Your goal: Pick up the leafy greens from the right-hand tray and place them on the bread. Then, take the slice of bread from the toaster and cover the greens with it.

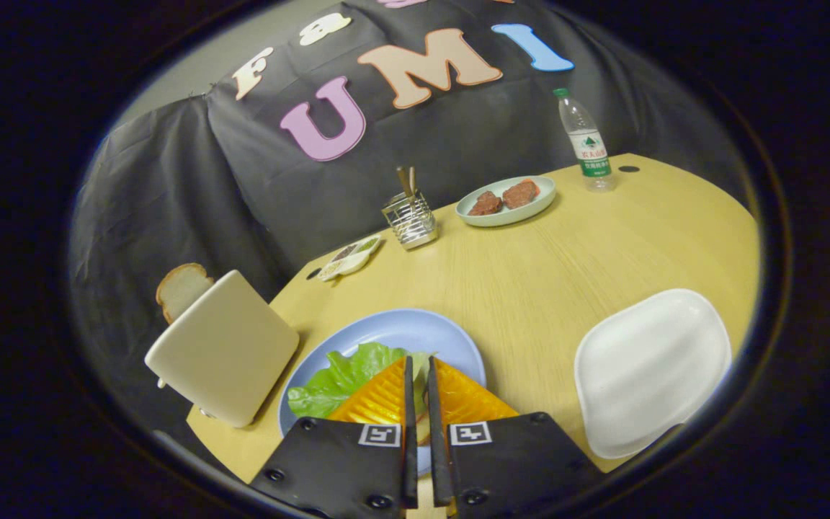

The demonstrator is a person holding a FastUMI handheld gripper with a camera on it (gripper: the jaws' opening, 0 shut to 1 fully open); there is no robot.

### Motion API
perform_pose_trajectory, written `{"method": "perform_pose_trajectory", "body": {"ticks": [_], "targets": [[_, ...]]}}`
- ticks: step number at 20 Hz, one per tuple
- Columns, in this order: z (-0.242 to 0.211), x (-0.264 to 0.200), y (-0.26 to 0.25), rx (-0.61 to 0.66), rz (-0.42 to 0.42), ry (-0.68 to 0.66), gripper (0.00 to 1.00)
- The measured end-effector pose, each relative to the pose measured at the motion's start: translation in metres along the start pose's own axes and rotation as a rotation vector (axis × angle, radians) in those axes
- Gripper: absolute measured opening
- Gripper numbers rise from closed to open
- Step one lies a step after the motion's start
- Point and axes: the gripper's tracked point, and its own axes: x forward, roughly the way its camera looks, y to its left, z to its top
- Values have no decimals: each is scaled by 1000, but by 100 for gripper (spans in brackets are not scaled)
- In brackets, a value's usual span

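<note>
Beneath near-closed gripper (420,382): lettuce (346,375), half-hidden

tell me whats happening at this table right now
A hand-held gripper hovers over the blue plate, its fingers nearly closed with only a thin gap. The leafy greens lie on that plate. The white tray to the right is bare, and a bread slice sticks up from the toaster.

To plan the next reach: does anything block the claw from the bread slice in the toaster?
Nothing visible does. The claw, nearly shut, is over the lettuce; the bread slice sticks up uncovered from the toaster beside the blue plate.
</note>
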Motion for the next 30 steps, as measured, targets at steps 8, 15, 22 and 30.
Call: {"method": "perform_pose_trajectory", "body": {"ticks": [8,15,22,30], "targets": [[14,-14,3,-32,-13,-48,69],[39,-36,24,-5,42,-125,100],[45,-62,98,-73,150,-144,100],[69,-82,189,-205,224,-163,100]]}}
